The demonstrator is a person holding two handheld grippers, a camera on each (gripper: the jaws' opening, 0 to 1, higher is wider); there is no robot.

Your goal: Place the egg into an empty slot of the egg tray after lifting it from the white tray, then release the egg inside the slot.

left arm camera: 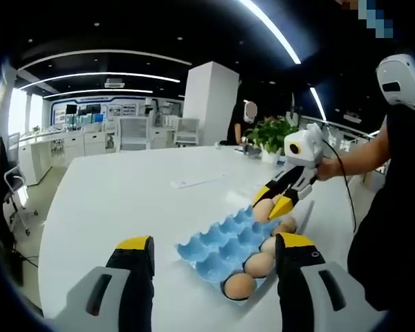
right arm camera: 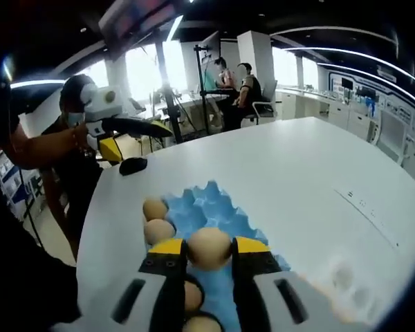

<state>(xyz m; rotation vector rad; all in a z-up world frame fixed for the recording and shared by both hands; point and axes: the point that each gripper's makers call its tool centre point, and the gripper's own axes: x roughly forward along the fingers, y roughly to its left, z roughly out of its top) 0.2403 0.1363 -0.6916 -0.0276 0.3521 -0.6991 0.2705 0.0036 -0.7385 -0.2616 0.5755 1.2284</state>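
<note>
— Right gripper (right arm camera: 209,257) first: what is it doing?

— Its yellow-tipped jaws are clamped on an egg (right arm camera: 209,247), one jaw on each side, and the egg hangs over the blue egg tray (right arm camera: 218,207). In the left gripper view the same gripper (left arm camera: 279,202) comes in from the right, held by a person's hand (left arm camera: 325,168), with the egg (left arm camera: 263,209) at the far end of the tray (left arm camera: 214,249).

— Is the egg already down in a slot?

— Hard to say; it looks just above the tray or barely touching it, and neither view settles it.

— And the left gripper (left arm camera: 214,252)?

— Jaws standing well apart with nothing between them, raised over the white table (left arm camera: 111,200) on the near side of the tray.

— What else is in the tray?

— Several brown eggs (left arm camera: 239,286) sit in the row along one edge; the other slots are bare blue. In the right gripper view two of them (right arm camera: 156,220) lie just left of the held egg.

— Anything nearby?

— A potted plant (left arm camera: 273,133) at the table's far edge, and a dark computer mouse (right arm camera: 133,165) on the table.
</note>
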